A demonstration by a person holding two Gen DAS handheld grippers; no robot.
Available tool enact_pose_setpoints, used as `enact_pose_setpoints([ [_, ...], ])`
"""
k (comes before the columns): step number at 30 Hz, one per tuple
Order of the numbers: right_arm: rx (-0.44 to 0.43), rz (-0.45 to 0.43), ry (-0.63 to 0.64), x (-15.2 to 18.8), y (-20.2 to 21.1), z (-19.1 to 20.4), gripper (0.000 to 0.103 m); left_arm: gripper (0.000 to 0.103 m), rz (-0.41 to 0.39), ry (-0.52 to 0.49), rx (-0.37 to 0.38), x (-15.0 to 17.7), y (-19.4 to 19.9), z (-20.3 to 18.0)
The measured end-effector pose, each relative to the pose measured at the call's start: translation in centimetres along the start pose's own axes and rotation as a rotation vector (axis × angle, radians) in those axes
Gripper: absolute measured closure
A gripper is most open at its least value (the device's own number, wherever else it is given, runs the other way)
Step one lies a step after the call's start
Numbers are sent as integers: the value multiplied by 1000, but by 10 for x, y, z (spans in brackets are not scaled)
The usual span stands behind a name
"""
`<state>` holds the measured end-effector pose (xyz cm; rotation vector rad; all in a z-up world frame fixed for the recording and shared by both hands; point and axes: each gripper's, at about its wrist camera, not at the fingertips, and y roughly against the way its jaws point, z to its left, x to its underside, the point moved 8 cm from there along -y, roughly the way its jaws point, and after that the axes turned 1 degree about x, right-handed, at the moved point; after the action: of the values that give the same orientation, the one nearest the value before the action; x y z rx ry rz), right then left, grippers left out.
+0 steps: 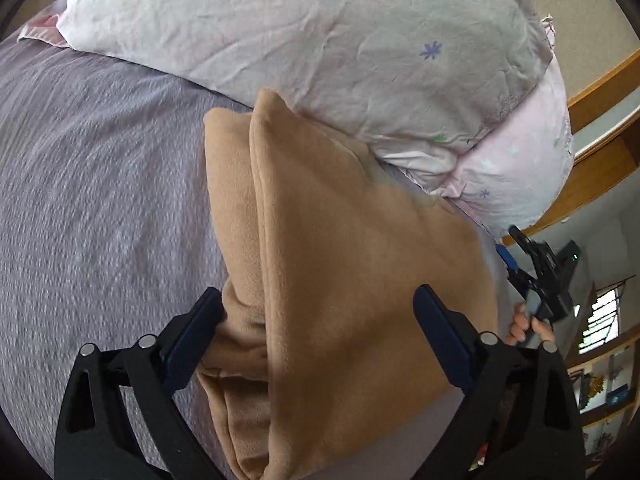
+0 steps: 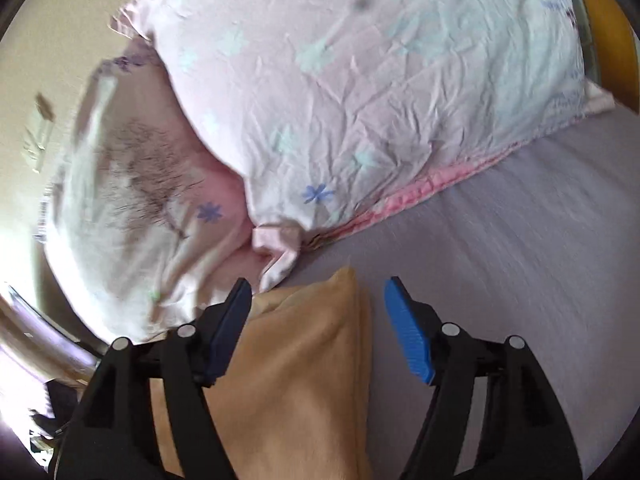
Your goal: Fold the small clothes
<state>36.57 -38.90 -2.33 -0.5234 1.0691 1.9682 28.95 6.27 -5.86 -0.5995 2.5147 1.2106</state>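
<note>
The tan garment (image 1: 320,272) lies folded into a long bundle on the lavender bedsheet (image 1: 100,200), its long axis running straight away from my left gripper (image 1: 320,332) toward the pillows; its far tip rests against the floral pillow (image 1: 320,48), and the pink pillow (image 1: 520,168) sits just beside its right edge. My left gripper stands wide open with the near end of the bundle between its fingers (image 1: 196,336); the left pad seems to touch the cloth, but nothing is clamped. In the right wrist view the same garment's pointed corner (image 2: 340,280) sits between the spread fingers of my right gripper (image 2: 320,312), also open and holding nothing; I cannot tell whether it touches the fabric. I judge the left gripper better placed, squarely astride the near end; so the next fold would likely carry that end forward along the axis toward the pillows; crowding there could snag the tip.
</note>
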Motion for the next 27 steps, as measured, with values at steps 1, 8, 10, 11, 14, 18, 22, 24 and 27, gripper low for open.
enact_pose_setpoints([
  [1,-14,11,-10,5,0,3,33,39,-4,22,2,0,-1,2],
  [8,-134,44,-30,32,32,0,29,86,-18,205,148,-10,11,-7],
  [10,-160,22,-26,33,49,-4,28,86,-39,182,195,-20,18,-39],
  [11,-168,14,-28,31,52,-3,28,86,-48,168,215,-24,19,-58],
  [14,-196,-25,-35,32,76,-7,28,86,-62,86,283,-33,8,-134],
  [18,-192,-48,-50,35,93,-17,28,86,24,-16,339,-11,-64,-236],
  [22,-185,-5,-114,41,95,-35,28,81,282,5,497,35,-131,-289],
  [24,-198,18,-104,43,101,-37,28,78,270,23,565,34,-120,-289],
  [27,-233,50,-66,47,107,-26,28,31,95,-55,484,10,-83,-262],
])
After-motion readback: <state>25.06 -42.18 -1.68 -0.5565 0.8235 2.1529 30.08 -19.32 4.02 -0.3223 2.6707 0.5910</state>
